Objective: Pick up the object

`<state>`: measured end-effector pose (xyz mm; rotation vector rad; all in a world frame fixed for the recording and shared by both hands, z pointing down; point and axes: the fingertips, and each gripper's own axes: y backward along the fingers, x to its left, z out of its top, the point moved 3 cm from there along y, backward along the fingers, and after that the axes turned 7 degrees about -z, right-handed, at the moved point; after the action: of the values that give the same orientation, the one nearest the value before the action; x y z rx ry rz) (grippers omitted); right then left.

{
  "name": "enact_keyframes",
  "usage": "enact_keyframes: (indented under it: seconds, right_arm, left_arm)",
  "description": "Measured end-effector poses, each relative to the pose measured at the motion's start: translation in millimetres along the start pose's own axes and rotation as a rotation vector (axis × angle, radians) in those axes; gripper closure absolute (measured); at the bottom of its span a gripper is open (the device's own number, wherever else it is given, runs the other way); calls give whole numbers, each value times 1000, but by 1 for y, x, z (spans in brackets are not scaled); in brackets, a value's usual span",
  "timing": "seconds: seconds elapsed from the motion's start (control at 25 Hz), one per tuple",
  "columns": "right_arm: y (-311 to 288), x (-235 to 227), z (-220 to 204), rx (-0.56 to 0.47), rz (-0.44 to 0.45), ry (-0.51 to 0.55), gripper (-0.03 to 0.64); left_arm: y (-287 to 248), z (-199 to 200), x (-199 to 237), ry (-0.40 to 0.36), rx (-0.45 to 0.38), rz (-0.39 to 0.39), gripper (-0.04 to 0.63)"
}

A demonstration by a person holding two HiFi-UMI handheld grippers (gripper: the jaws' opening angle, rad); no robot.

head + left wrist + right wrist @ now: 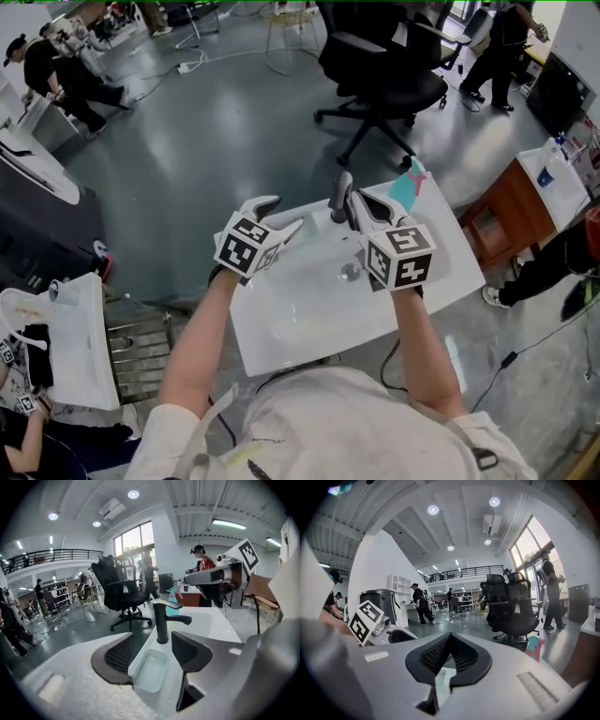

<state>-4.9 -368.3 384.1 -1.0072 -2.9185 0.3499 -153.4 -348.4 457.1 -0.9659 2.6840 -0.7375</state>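
A white basin top (pixel 281 323) carries a black faucet (pixel 339 195) at its far edge. A teal object with a pink tip (pixel 410 185) lies on the far right corner, and the right gripper view shows this teal object (pixel 534 646) low on the right. My left gripper (pixel 279 217) hovers open over the basin's far left. In its own view the left gripper (pixel 152 656) frames the faucet (pixel 161 620) and a soap recess. My right gripper (pixel 364 211) sits just right of the faucet. The right gripper (pixel 449 641) is shut, its tips touching and holding nothing.
A black office chair (pixel 384 84) stands beyond the basin. A wooden cabinet (pixel 506 211) is at the right, and another white basin (pixel 84 337) at the left. The drain (pixel 351 272) lies under my right gripper. People stand around the room's edges.
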Motion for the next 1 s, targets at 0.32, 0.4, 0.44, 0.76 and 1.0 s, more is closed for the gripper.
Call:
enact_keyframes:
  seconds: [0.32,0.4,0.44,0.76,1.0]
  right_arm:
    - [2,0,-3,15,-53,15,614]
    - [4,-1,-5,21,-67,15,614]
    - [5,-2,-6,23,-75,14,614]
    - [17,-3,-20,45,-134,6,614]
    - [29,-5,-32,66,-187,-1,614]
  left_arm:
    - [-30,-29,-6,-91,141,-123,331]
    - [-37,-37,-11,-107,186,-172,331]
    - [-41,-41,-13,-119,213,-197,331]
    - [-66,-79,-24,-187,364,-304,353]
    - [-77,-100,-26,-211,422,-336,391]
